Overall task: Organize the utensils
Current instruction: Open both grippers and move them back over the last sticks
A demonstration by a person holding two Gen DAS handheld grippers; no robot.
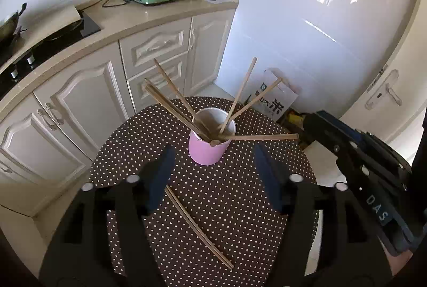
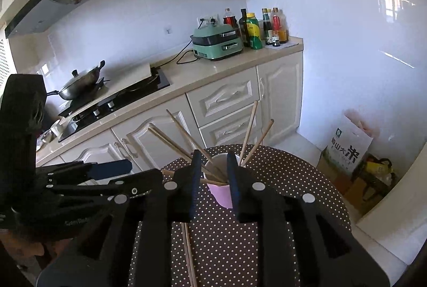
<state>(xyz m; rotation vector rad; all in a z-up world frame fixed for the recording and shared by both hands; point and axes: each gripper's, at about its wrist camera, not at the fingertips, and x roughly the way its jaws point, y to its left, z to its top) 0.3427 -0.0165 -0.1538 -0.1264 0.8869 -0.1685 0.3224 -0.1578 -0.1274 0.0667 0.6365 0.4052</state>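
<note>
Where left gripper (image 1: pixel 213 169) gapes above 2 chopsticks (image 1: pixel 198 228), right gripper (image 2: pixel 213 188), empty, half-hides cup (image 2: pixel 222 193).

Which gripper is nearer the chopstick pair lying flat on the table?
Left. The left gripper hangs open right over the chopstick pair, which runs back between its fingers. The right gripper sits further forward, open around the pink cup.

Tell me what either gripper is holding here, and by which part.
Nothing is held. The left gripper is open above the loose chopsticks on the table; the right gripper is open too, the pink cup showing between its fingers.
</note>
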